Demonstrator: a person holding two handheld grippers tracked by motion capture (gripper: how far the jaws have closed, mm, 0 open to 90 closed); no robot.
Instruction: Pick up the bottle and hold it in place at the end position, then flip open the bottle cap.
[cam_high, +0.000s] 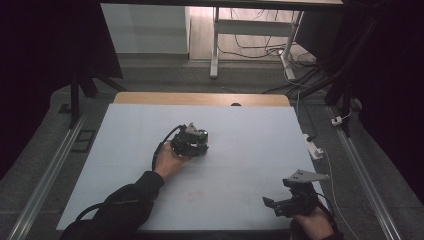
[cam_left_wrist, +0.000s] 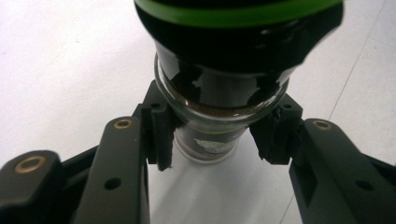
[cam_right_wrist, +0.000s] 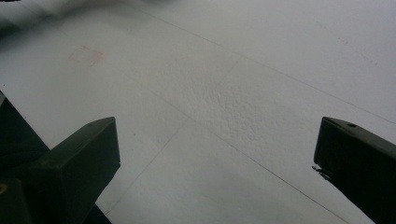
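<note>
The left gripper (cam_left_wrist: 212, 140) clamps what looks like a glass jar (cam_left_wrist: 219, 93) with a green-rimmed black lid; the right gripper (cam_right_wrist: 217, 158) hangs wide open above the white table (cam_high: 240, 150).

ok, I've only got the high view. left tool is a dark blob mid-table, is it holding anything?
Observer: Yes. The left tool is shut on a small glass jar, with its pads pressing the glass from both sides.
Operator: What sort of jar?
Observer: Clear glass with dark contents, and a black lid with a green band.
Operator: And the right tool, anything in it?
Observer: No. The right tool is open with nothing between its jaws, and bare white table lies ahead of it.
</note>
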